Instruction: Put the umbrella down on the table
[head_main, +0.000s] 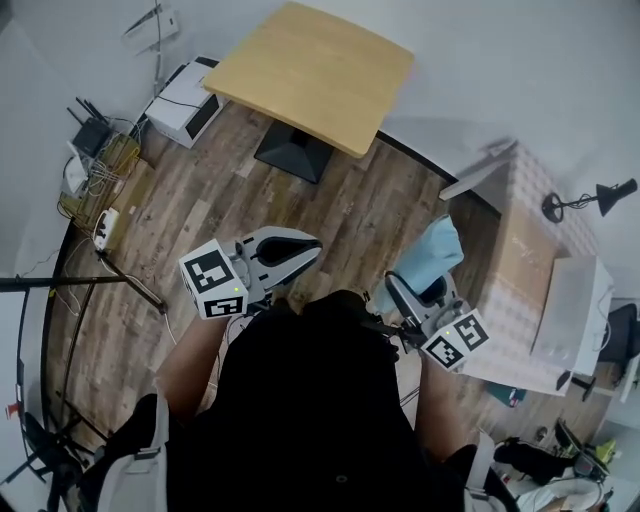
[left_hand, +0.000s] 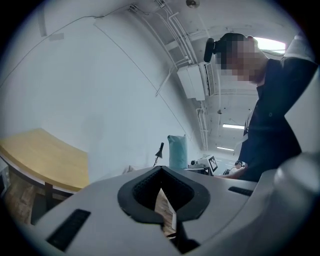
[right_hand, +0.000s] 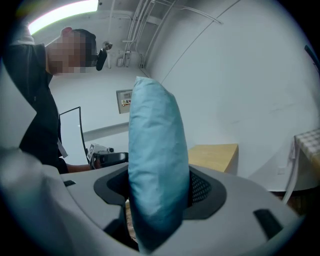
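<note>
Pale-blue and folded, the umbrella (right_hand: 155, 150) stands clamped between the 2 jaws of the right gripper (head_main: 412, 300). Its fabric fills the dark pads and rises well past the jaw tips. In the head view it sticks out ahead of that gripper, above the plank floor (head_main: 200, 200) and close to the person's body. The square wooden table (head_main: 310, 70) on its dark base lies well apart from the umbrella, farther ahead, with its top bare. The left gripper (left_hand: 161, 172) holds nothing. Its jaws are drawn together, with only a thin slit between the pads, through which a strip of floor shows.
</note>
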